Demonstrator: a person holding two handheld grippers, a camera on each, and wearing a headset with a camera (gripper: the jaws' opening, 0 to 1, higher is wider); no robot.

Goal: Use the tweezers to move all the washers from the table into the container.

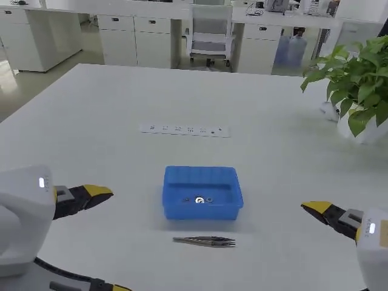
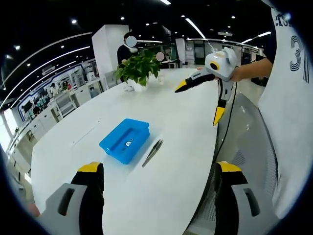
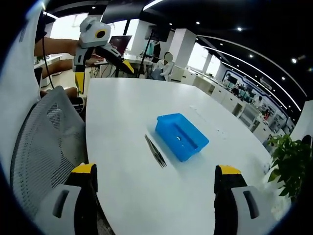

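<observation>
A blue container (image 1: 203,193) sits mid-table with a few washers (image 1: 200,200) inside it. Steel tweezers (image 1: 204,241) lie flat on the white table (image 1: 121,109), just in front of the container and untouched. My left gripper (image 2: 159,167) hovers open and empty to the left of the container (image 2: 124,140), well apart from it. On the other side my right gripper (image 3: 156,171) is open too, with nothing between its jaws, and is just as far from the container (image 3: 182,136) and the tweezers (image 3: 155,151).
A white power strip (image 1: 185,130) lies behind the container. A potted plant (image 1: 357,79) stands at the table's far right. A mesh chair (image 3: 44,147) is at the near edge. Cabinets and a chair (image 1: 210,33) stand beyond the table.
</observation>
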